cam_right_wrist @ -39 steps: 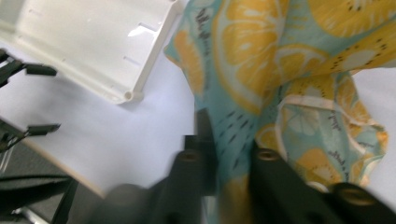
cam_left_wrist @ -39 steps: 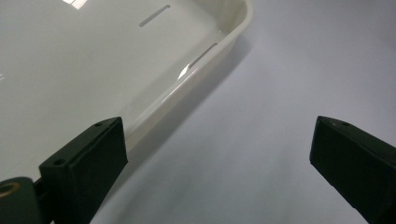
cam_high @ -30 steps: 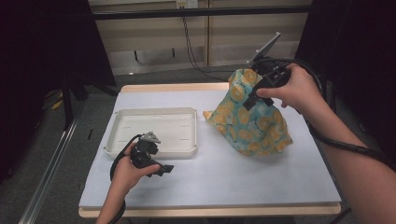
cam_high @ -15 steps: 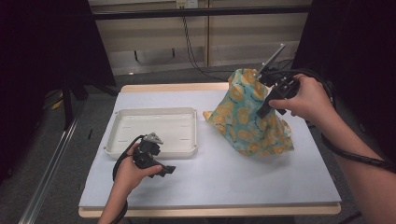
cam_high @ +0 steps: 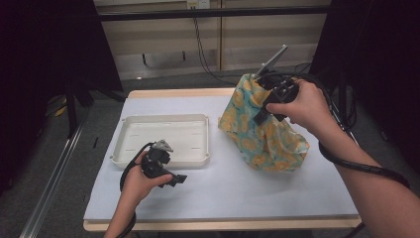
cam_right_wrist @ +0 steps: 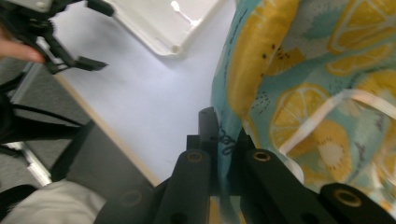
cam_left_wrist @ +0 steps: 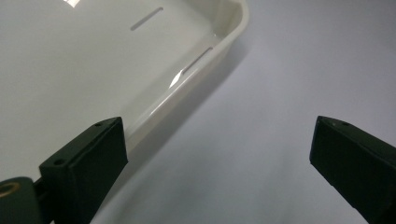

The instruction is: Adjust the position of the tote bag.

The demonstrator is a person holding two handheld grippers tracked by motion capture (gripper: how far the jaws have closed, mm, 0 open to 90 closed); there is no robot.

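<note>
On the white table (cam_high: 277,193), the right tool (cam_right_wrist: 223,140) pinches the lemon-print cloth (cam_high: 262,134); the left tool (cam_left_wrist: 219,154) gapes wide.

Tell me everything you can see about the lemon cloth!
The lemon cloth is soft teal fabric printed with yellow lemon slices, with a pale strap or ribbon across it. It stands in a crumpled peak on the right side of the white table cover, lifted at its top, its lower folds spread on the cover. The right tongs have just closed and pinch an edge of it. It sits apart from the white tray.
</note>
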